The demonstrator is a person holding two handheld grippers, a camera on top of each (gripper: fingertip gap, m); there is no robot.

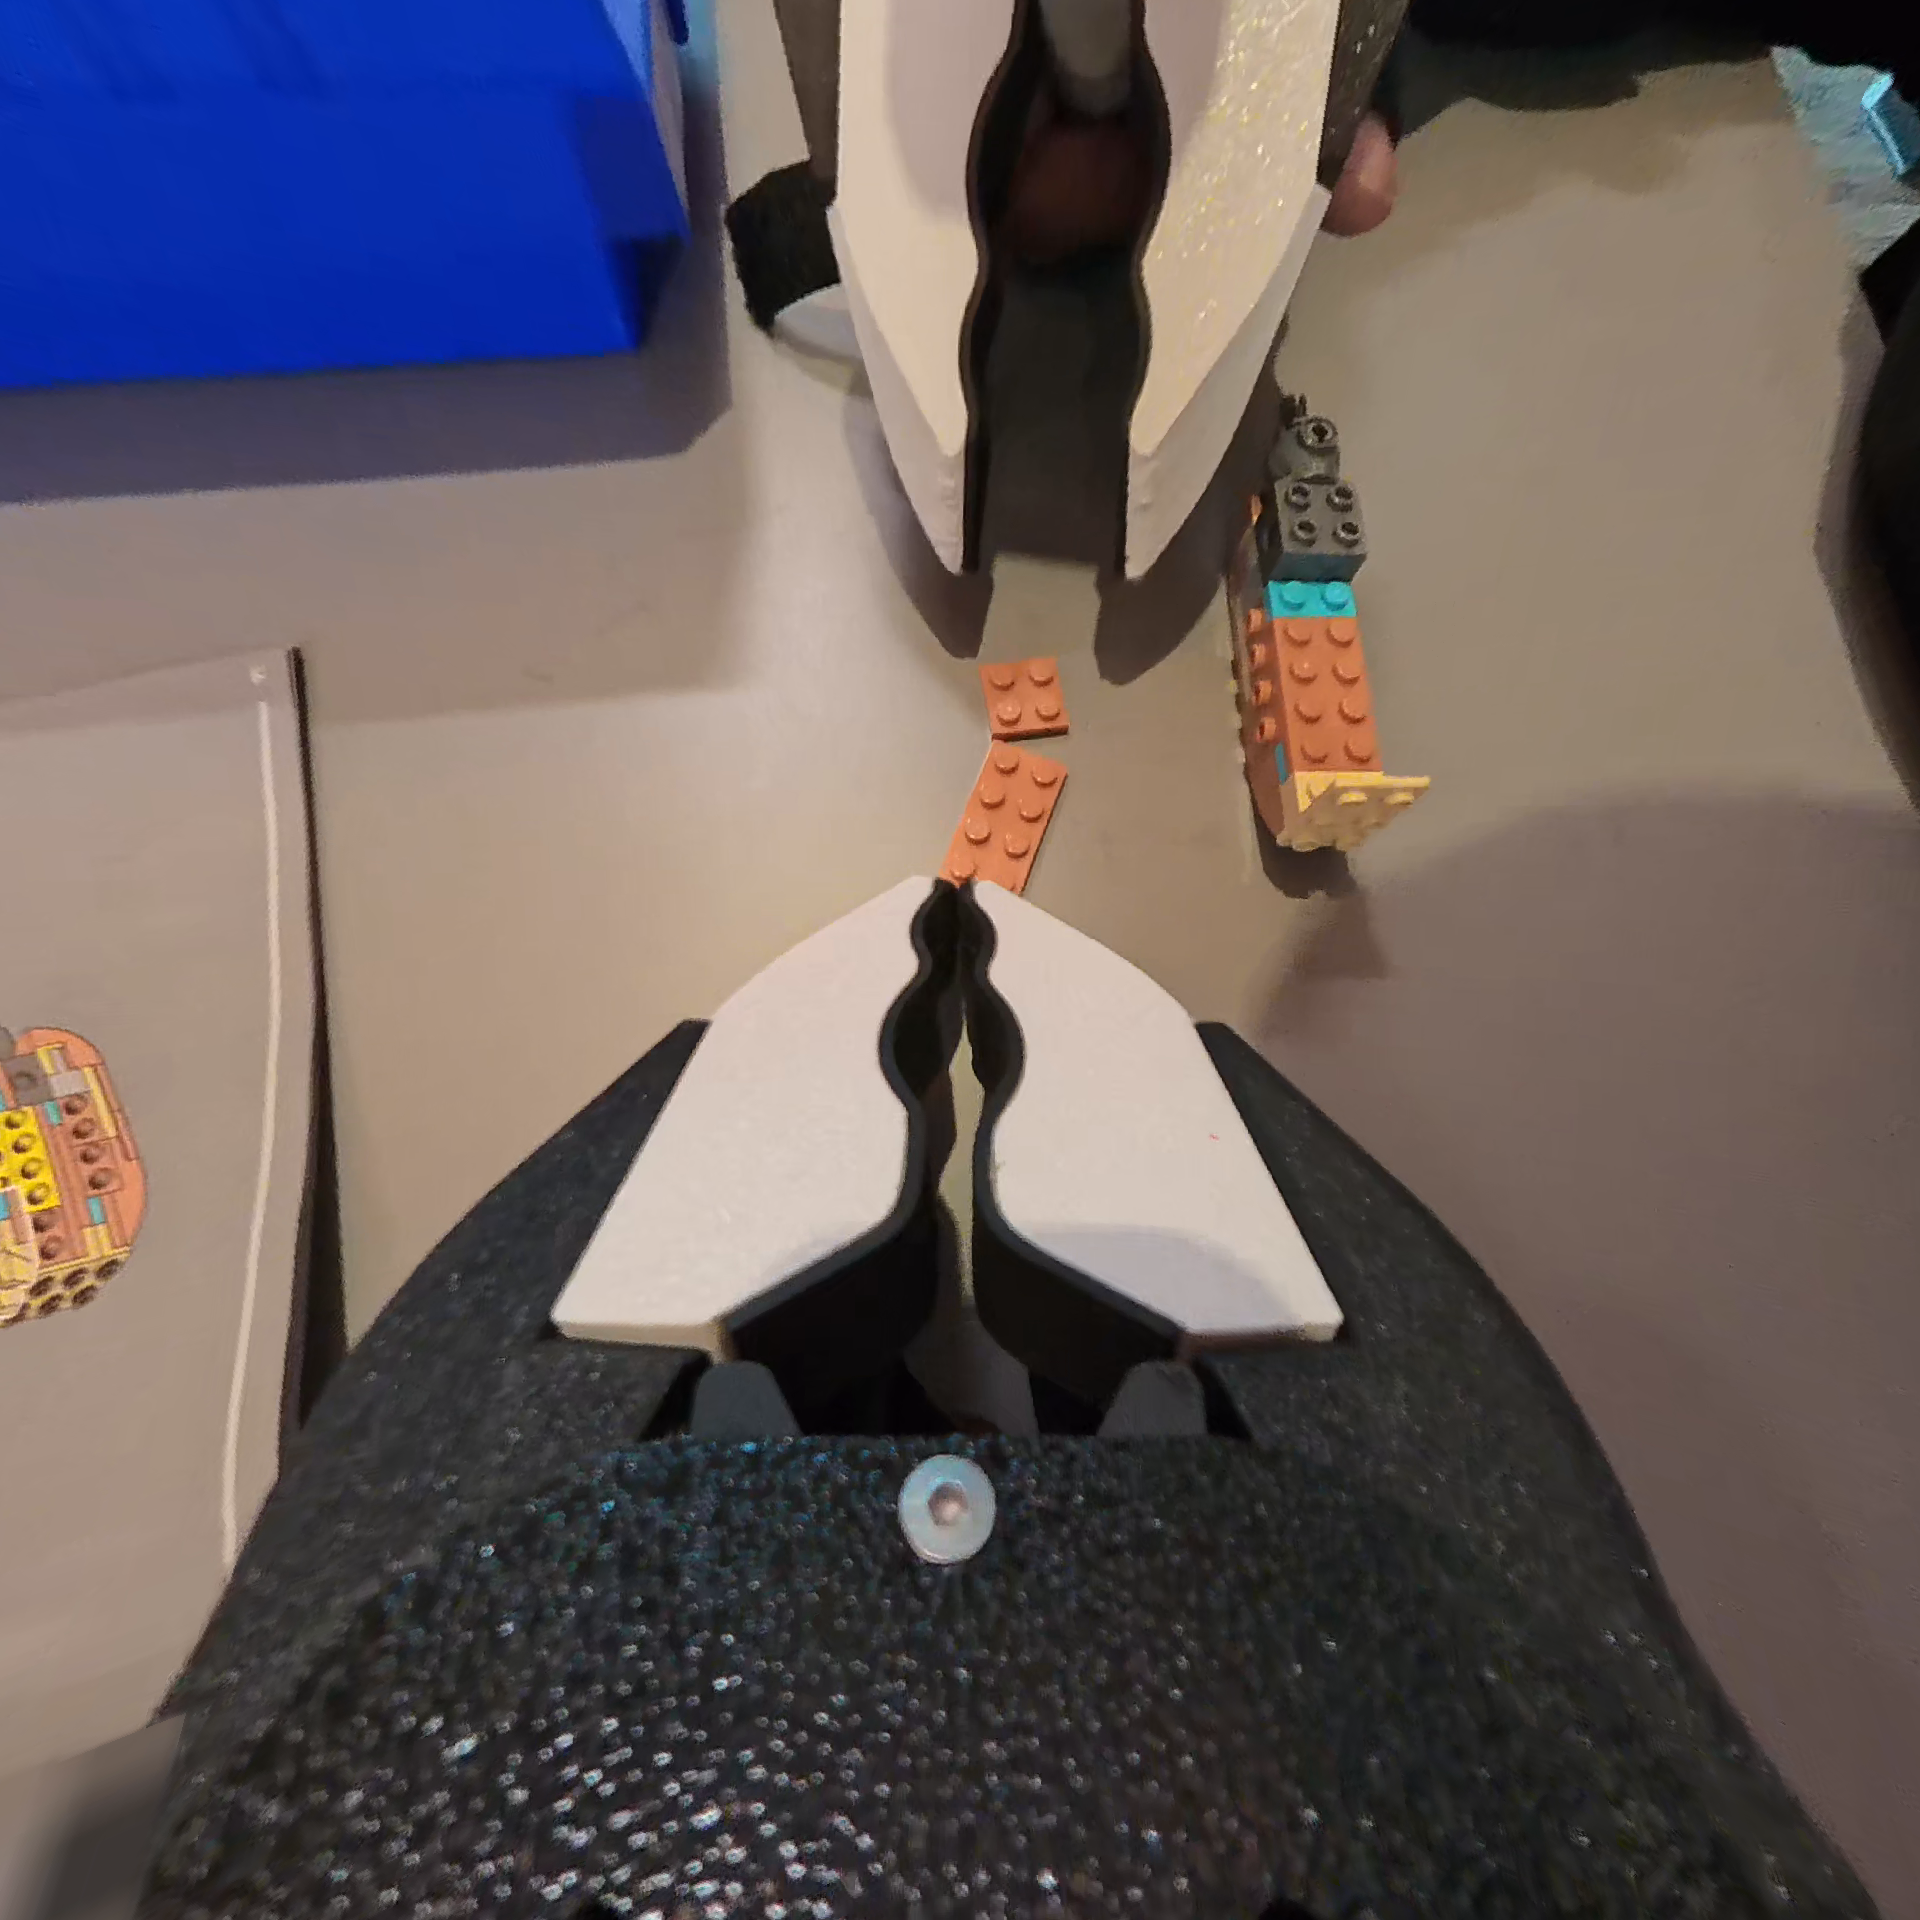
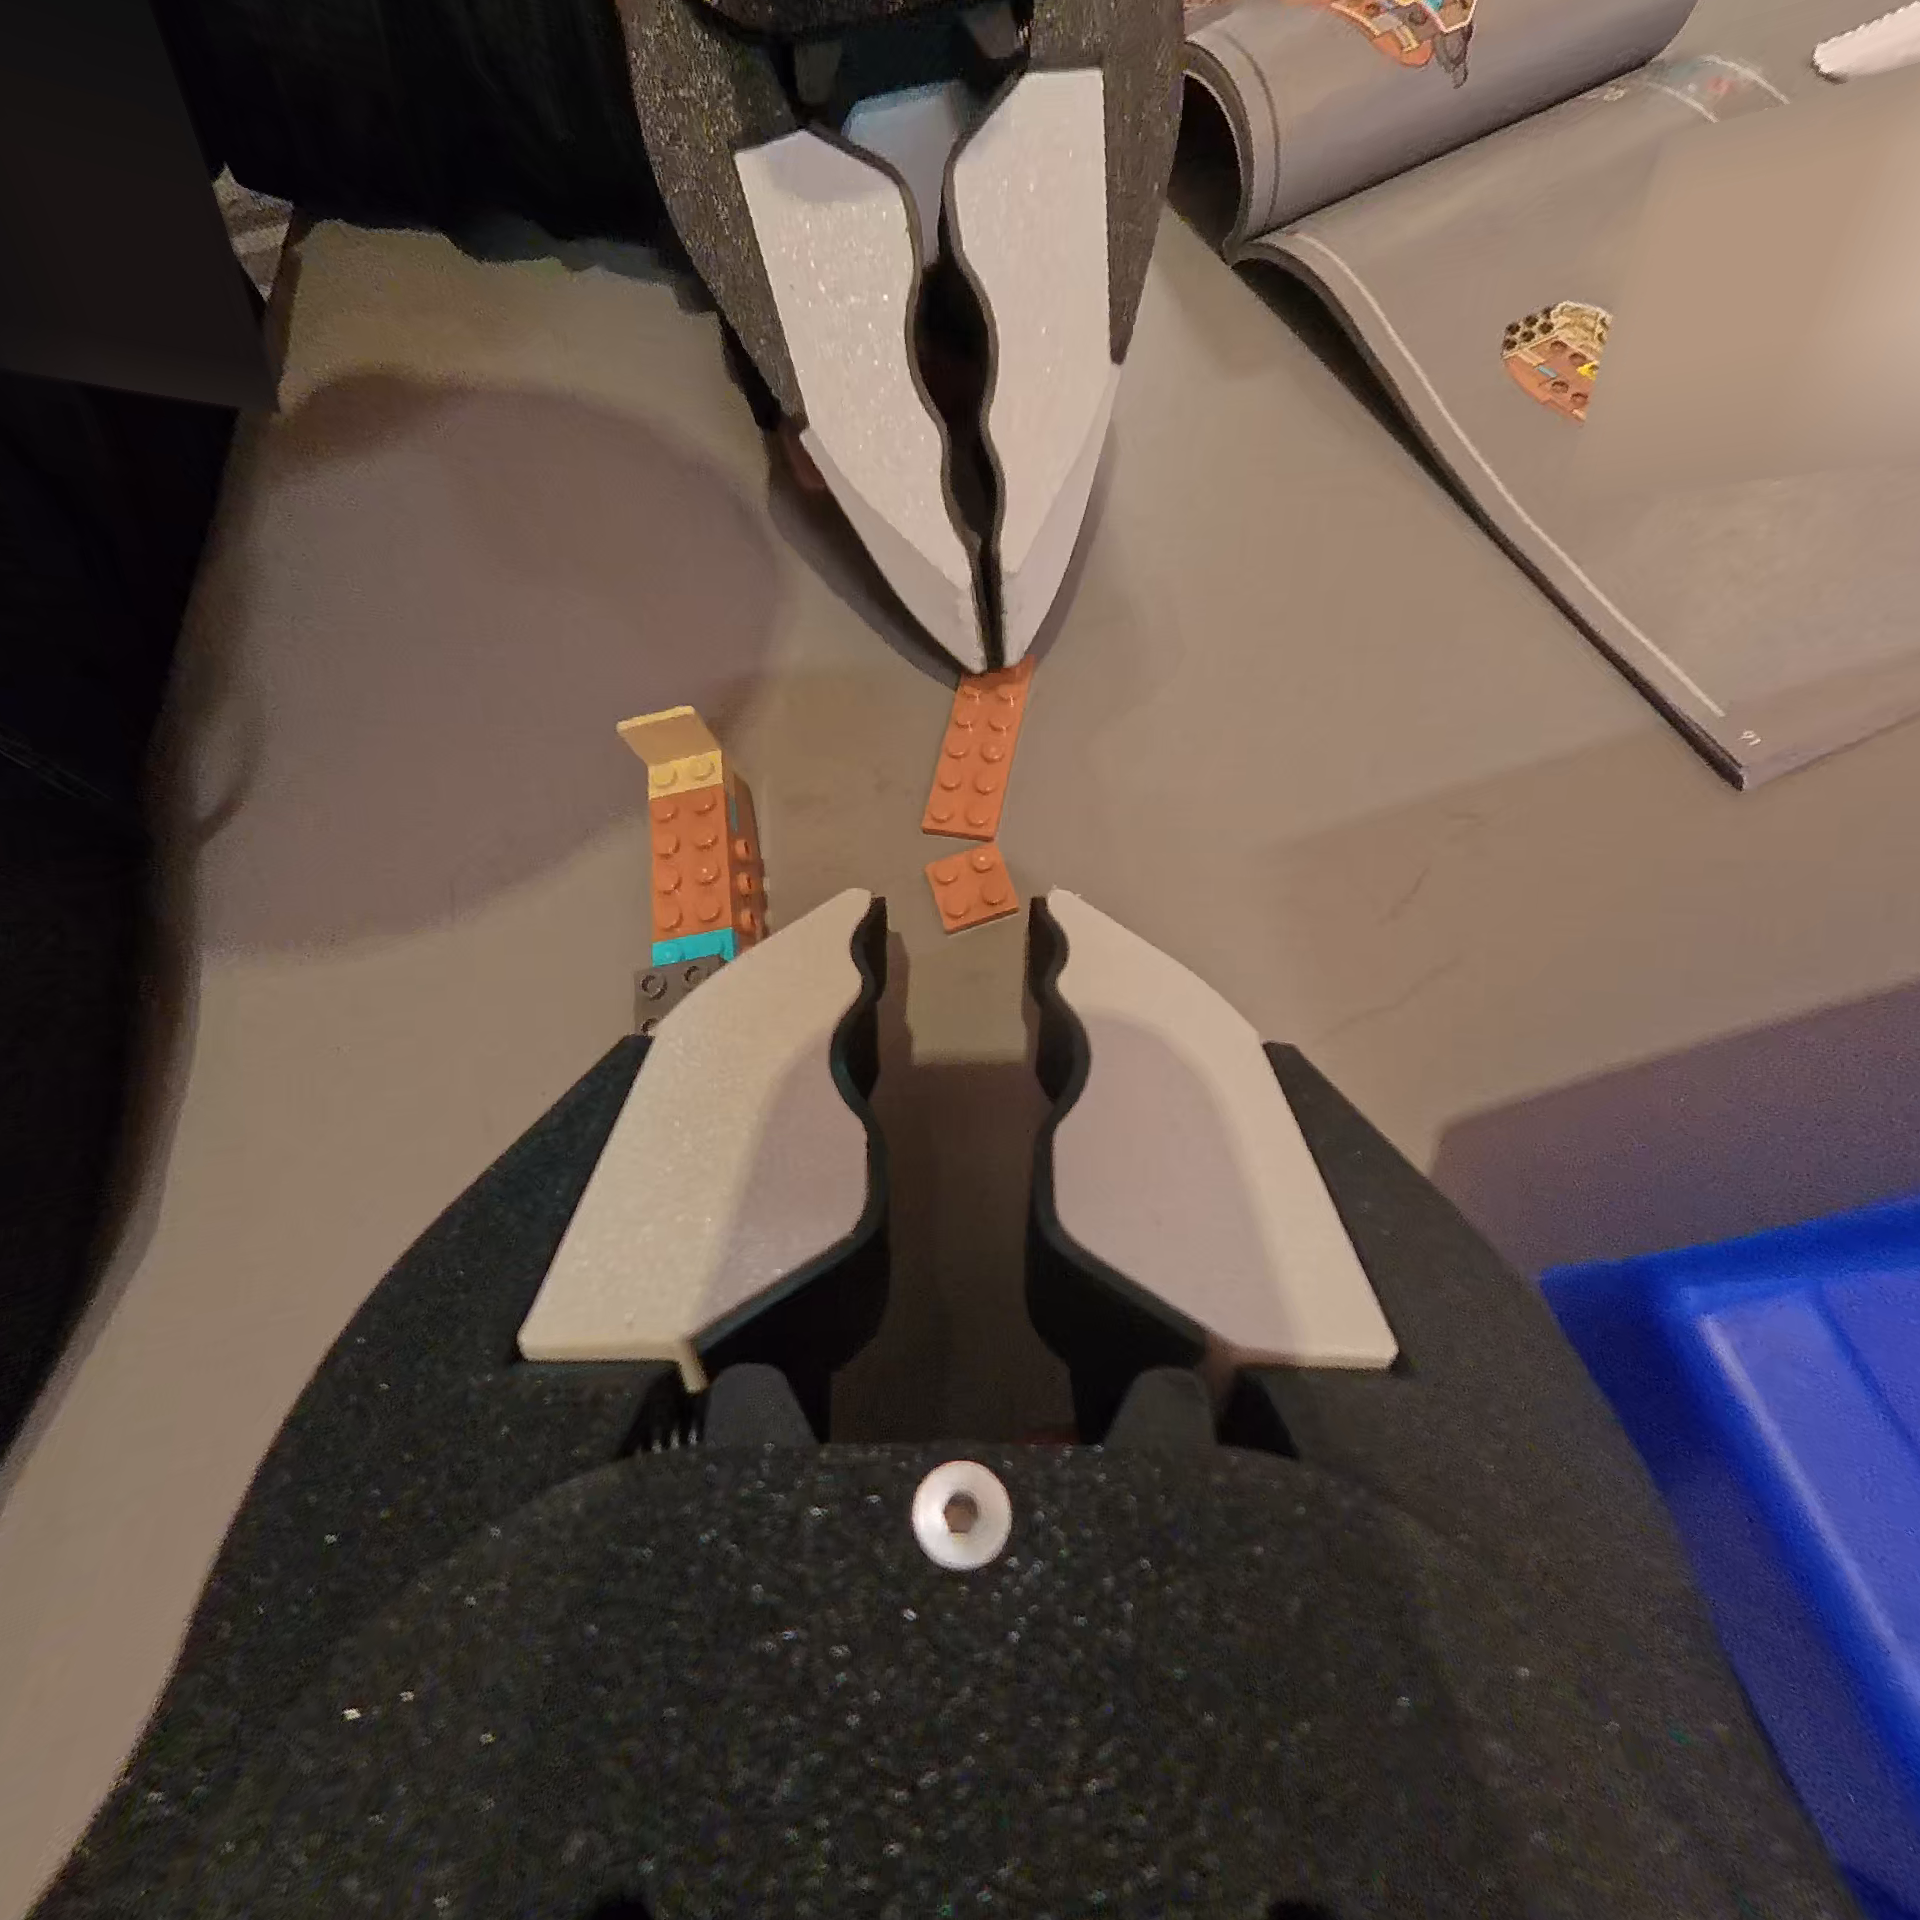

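A long orange plate (image 1: 1003, 816) lies flat on the grey table (image 1: 623, 831). A small square orange plate (image 1: 1023, 698) lies just beyond its far end. My left gripper (image 1: 958, 885) is shut, its tips resting on the long plate's near end. The right wrist view shows the same: the left gripper (image 2: 992, 660) is closed at the end of the long plate (image 2: 977, 753). My right gripper (image 2: 956, 914) is open and empty. The small square plate (image 2: 971, 885) lies on the table just ahead of its fingertips, touching neither. The right gripper also shows in the left wrist view (image 1: 1049, 566).
A brick build of orange, teal, dark grey and tan pieces (image 1: 1320, 665) lies beside the plates; it also shows in the right wrist view (image 2: 696, 842). A blue bin (image 1: 312, 187) (image 2: 1766, 1455) and an open instruction booklet (image 1: 135, 1039) (image 2: 1558, 364) lie at the table's sides. There is about 6 cm between the tips of the two grippers.
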